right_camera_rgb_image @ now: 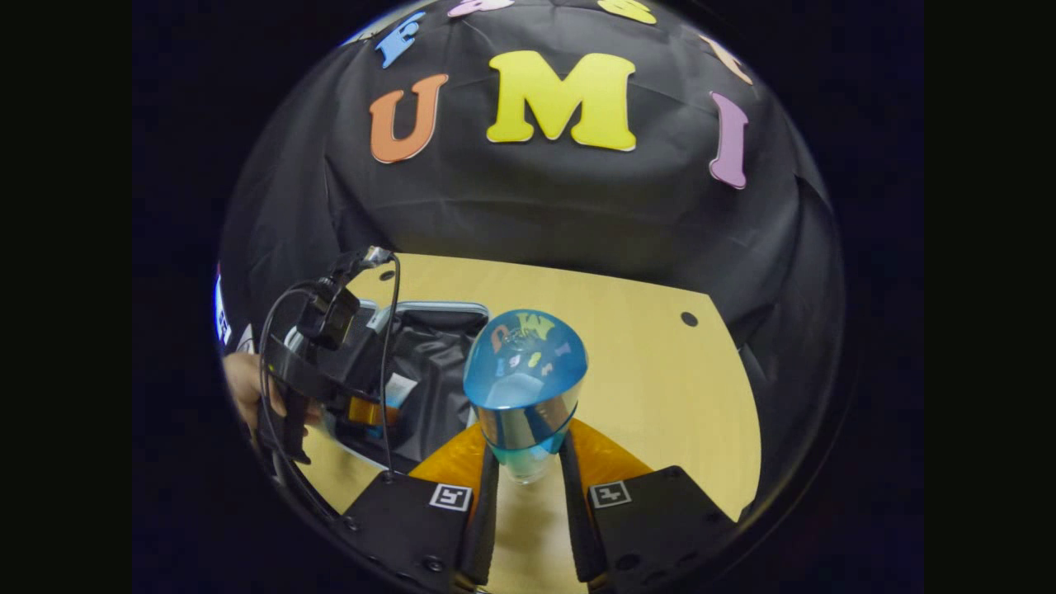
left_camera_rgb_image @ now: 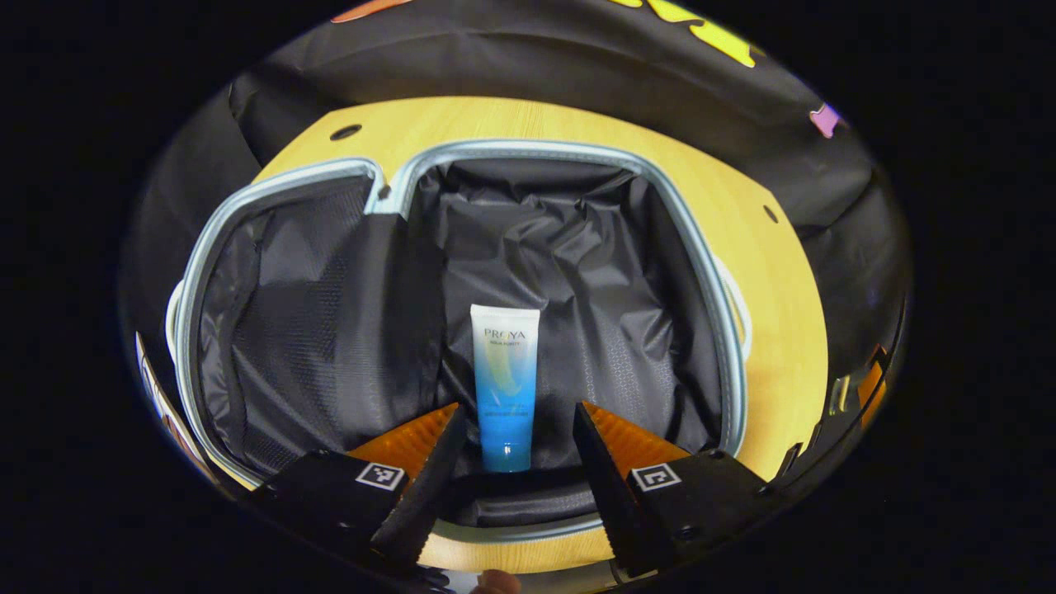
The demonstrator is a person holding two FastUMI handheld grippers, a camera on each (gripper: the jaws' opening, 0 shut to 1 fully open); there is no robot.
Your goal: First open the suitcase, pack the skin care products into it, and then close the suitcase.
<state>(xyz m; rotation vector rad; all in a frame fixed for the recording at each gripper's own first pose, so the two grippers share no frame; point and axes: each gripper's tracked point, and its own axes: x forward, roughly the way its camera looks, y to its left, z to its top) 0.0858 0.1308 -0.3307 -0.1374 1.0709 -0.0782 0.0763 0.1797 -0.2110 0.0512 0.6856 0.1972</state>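
Packing step under way: left gripper view has the left gripper (left_camera_rgb_image: 513, 450) with jaws spread either side of the blue-white tube (left_camera_rgb_image: 505, 388), which lies in the open suitcase (left_camera_rgb_image: 577, 247). Right gripper view: right gripper (right_camera_rgb_image: 528, 487) pinches a blue-capped bottle (right_camera_rgb_image: 525, 379) over the worktop (right_camera_rgb_image: 660, 379), right of the suitcase; next it must carry the bottle left into the case.

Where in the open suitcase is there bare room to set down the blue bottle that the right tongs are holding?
Inside the suitcase, bare black lining lies right of the tube, up to the grey rim, and behind it toward the far wall. The left half's mesh panel is bare too. It is crowded around the tube, between the open left tongs.
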